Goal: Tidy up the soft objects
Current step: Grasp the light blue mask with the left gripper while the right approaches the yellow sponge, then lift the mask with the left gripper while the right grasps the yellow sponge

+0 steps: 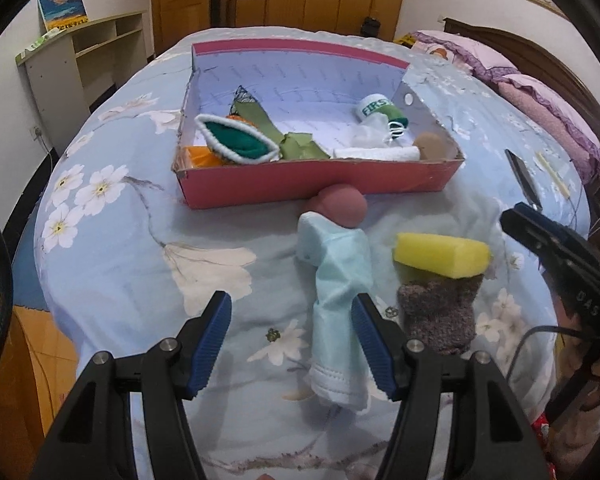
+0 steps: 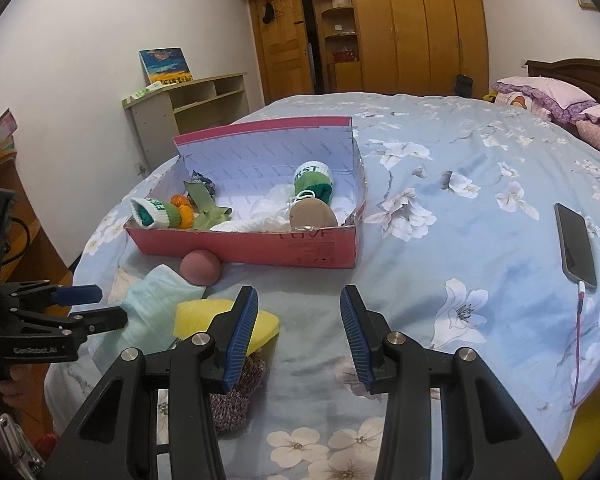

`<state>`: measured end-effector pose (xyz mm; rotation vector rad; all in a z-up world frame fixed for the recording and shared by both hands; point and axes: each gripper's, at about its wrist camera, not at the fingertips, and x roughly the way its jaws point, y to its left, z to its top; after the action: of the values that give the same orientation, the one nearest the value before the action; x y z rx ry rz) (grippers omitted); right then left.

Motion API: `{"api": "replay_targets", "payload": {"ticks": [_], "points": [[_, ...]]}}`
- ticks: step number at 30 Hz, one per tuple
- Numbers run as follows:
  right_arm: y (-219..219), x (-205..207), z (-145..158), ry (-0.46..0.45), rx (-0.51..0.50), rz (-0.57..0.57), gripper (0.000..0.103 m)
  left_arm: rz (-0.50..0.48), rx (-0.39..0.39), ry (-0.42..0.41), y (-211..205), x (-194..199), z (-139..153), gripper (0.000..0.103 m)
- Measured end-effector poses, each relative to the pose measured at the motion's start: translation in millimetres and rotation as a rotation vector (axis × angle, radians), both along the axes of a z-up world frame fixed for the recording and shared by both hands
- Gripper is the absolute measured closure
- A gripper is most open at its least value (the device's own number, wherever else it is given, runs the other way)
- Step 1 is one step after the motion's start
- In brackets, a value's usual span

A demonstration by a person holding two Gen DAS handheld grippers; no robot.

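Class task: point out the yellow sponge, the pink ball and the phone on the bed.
yellow sponge (image 1: 440, 254): left wrist view, middle of its top face.
pink ball (image 2: 201, 267): right wrist view, centre of its rounded front.
phone (image 2: 576, 246): right wrist view, middle of its dark screen.

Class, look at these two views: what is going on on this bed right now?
A person with two hand-held grippers is sorting soft things into a pink box on the bed. Socks and cloths already lie inside. Outside it wait a pale cloth, a pink ball, a yellow sponge and a grey sock. The left gripper is open beside the cloth; the right gripper is open, holding nothing.
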<state>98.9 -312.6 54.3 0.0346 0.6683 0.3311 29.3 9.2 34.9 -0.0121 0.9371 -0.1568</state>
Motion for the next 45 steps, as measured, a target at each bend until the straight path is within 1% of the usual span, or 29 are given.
{"api": "replay_targets", "payload": {"ticks": [3, 6, 8, 10, 13, 15, 18, 21, 25, 29, 31, 35, 40, 41, 42, 43, 44, 45], "points": [[1, 0, -1, 0.001, 0.001, 0.002, 0.059, -0.031, 0.008, -0.014, -8, -5, 6, 0.037], [0, -1, -3, 0.005, 0.006, 0.003, 0.059, -0.087, 0.023, -0.031, -24, -7, 12, 0.037], [-1, -2, -5, 0.008, 0.011, 0.002, 0.059, -0.117, 0.06, -0.037, -38, -7, 10, 0.037], [-3, -2, -8, 0.013, 0.017, 0.0, 0.059, -0.137, 0.081, -0.028, -47, -4, 3, 0.037], [-6, -2, -13, 0.024, 0.019, -0.002, 0.059, -0.13, 0.107, 0.019, -53, 7, -15, 0.037], [-7, -3, -17, 0.034, 0.019, -0.002, 0.059, -0.103, 0.133, 0.053, -52, 15, -29, 0.037], [-8, -2, -24, 0.051, 0.018, -0.002, 0.059, -0.081, 0.129, 0.094, -47, 24, -45, 0.037], [-8, 0, -30, 0.07, 0.021, -0.003, 0.059, -0.079, 0.102, 0.094, -43, 28, -51, 0.035], [-8, 2, -37, 0.091, 0.027, -0.001, 0.059, -0.101, 0.119, 0.092, -44, 29, -56, 0.033], [-7, 2, -39, 0.098, 0.032, 0.0, 0.059, -0.098, 0.113, 0.105, -45, 32, -57, 0.031], [-9, 3, -41, 0.106, 0.048, -0.003, 0.059, -0.111, 0.119, 0.095, -46, 31, -57, 0.03], [-12, 6, -47, 0.137, 0.074, -0.015, 0.059, -0.143, 0.179, 0.046, -55, 22, -60, 0.028], [-13, 11, -61, 0.208, 0.101, -0.02, 0.059, -0.111, 0.182, 0.014, -55, 16, -57, 0.029], [-13, 13, -65, 0.231, 0.109, -0.02, 0.058, -0.109, 0.178, 0.006, -55, 14, -55, 0.032], [-13, 13, -68, 0.245, 0.116, -0.021, 0.055, -0.109, 0.175, -0.007, -54, 13, -52, 0.041], [-13, 13, -70, 0.247, 0.121, -0.022, 0.054, -0.108, 0.174, -0.022, -54, 11, -50, 0.046], [-13, 13, -71, 0.241, 0.126, -0.025, 0.054, -0.11, 0.173, -0.028, -53, 9, -49, 0.055], [-13, 13, -71, 0.24, 0.125, -0.025, 0.054, -0.117, 0.165, -0.04, -52, 7, -46, 0.061]]}}
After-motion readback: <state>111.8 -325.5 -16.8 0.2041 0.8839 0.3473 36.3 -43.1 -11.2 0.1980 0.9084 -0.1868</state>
